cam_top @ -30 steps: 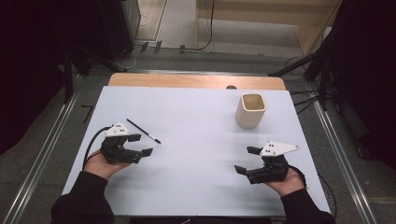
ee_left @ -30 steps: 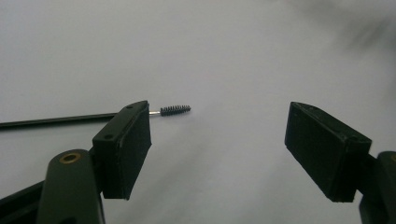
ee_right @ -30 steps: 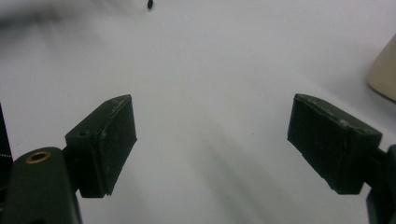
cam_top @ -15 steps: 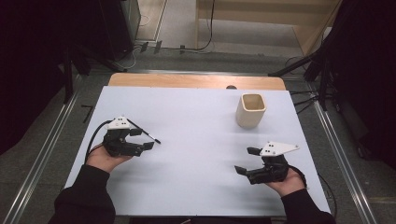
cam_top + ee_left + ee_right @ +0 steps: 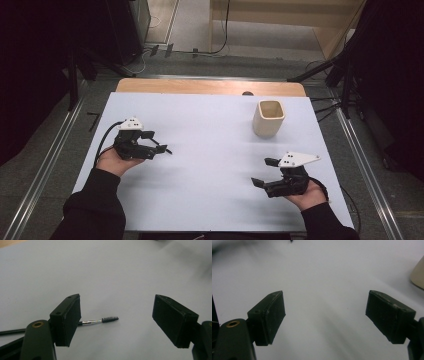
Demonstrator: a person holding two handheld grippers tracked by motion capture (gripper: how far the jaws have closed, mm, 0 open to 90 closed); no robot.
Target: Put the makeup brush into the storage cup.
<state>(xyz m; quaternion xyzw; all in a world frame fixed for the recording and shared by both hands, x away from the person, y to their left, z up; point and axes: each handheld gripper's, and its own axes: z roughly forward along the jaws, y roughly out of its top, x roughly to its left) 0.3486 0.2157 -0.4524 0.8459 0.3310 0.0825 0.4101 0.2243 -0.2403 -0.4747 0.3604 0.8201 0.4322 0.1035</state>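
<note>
Black brush (image 5: 110, 319), left claw (image 5: 116, 322) agape

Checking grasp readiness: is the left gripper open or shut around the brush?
Open. The left gripper has its jaws wide apart, and the small bristle brush lies flat between them, ungrasped.

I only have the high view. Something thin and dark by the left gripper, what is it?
Observer: A small spoolie brush: black bristle tip, metal neck, thin dark handle, lying flat on the table.
Operator: Is the left gripper on it?
Observer: No. The left gripper is open, and the brush handle passes behind one jaw.
Operator: Right gripper?
Observer: The right gripper is open with nothing between its jaws; the beige cup sits off to one side.
</note>
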